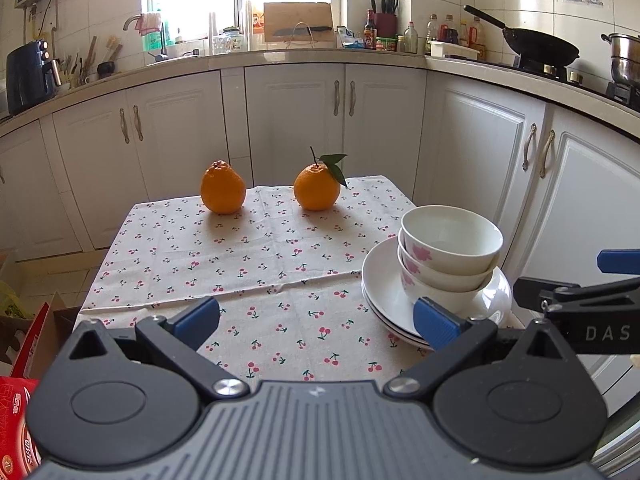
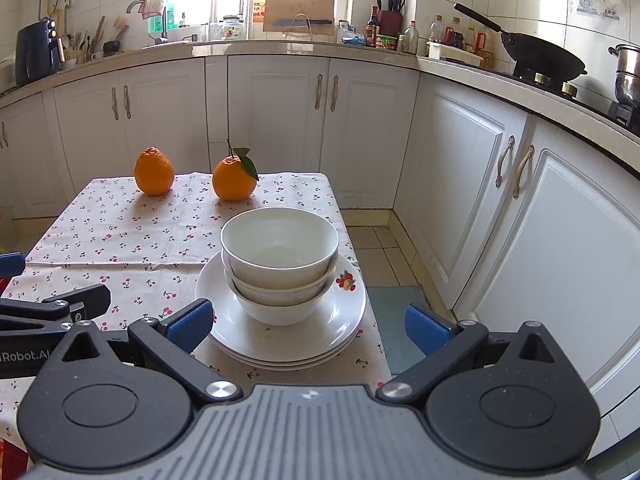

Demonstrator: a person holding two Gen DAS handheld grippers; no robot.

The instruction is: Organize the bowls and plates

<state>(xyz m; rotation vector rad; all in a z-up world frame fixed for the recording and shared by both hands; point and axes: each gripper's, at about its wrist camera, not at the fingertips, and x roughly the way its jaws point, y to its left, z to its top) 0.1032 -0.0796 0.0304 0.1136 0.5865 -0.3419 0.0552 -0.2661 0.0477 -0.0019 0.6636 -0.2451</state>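
White bowls sit nested on stacked plates; left claw and right claw gape released.

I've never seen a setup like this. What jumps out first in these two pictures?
Probably the stack of three white bowls nested on a pile of white plates, near the right edge of the cherry-print tablecloth. Behind them, at the far end of the table, sit two bright oranges, the right one with a green leaf. In the foreground, the open right gripper frames the stack, while the left gripper hangs open beside it.
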